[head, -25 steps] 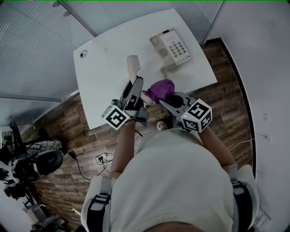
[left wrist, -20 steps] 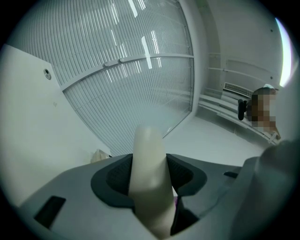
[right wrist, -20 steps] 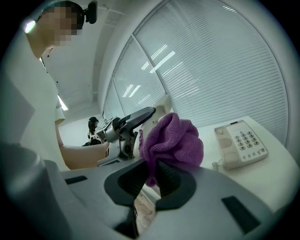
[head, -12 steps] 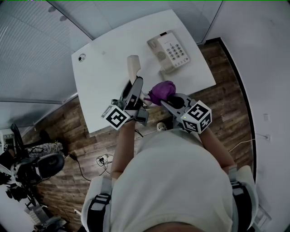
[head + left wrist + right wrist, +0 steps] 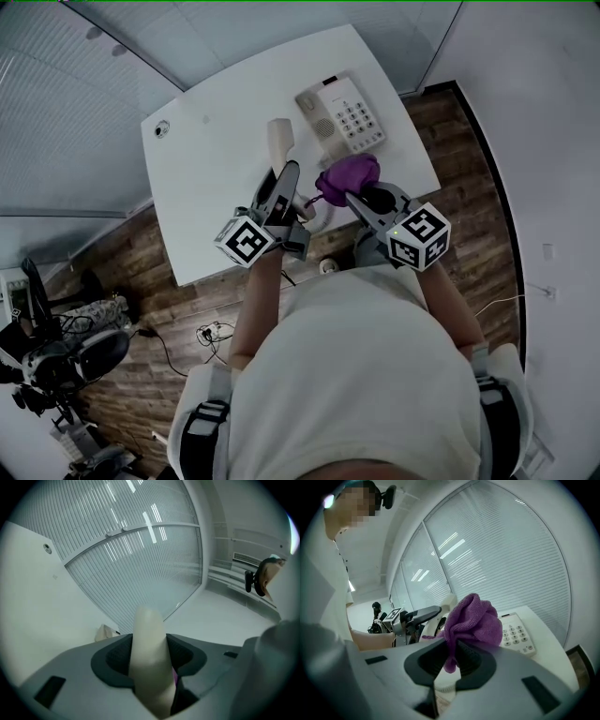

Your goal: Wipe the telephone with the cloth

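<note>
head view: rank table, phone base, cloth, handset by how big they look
1. table
2. phone base
3. cloth and handset: too close to rank, and the handset is partly hidden.

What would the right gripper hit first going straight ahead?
Probably the handset in the left gripper, past the cloth the right gripper holds; the telephone base sits right of that line. Depth unclear.

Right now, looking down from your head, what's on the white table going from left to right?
small round hole cover → cream handset → telephone base. The purple cloth overlaps the base, so I skip it.
</note>
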`<state>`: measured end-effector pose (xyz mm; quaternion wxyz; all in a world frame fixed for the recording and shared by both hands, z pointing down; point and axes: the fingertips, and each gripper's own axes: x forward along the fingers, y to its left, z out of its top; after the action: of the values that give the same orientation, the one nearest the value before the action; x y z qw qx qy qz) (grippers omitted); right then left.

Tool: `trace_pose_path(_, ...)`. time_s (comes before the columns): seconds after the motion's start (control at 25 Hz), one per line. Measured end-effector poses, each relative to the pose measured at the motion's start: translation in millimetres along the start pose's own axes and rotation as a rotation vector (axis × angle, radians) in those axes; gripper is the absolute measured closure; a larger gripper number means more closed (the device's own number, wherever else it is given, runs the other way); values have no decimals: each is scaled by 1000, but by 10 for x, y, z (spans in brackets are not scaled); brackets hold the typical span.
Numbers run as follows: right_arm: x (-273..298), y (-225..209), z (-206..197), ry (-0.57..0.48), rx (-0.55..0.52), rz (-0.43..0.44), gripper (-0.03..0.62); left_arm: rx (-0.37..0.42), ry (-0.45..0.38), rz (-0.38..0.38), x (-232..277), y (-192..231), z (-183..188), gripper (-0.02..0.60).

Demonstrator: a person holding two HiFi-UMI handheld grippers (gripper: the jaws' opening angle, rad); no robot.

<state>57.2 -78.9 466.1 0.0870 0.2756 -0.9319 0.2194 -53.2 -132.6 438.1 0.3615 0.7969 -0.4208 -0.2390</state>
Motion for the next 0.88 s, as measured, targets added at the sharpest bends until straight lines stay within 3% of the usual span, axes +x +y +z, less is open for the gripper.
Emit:
trace_pose_path(0.44,-37,-651,283,-16,-7,2,548,-14,2,135,514,370,-223,359)
trace_pose_path(0.88,26,-1147,536,11,-15,58,548,-16,0,351,823,719,-400,359)
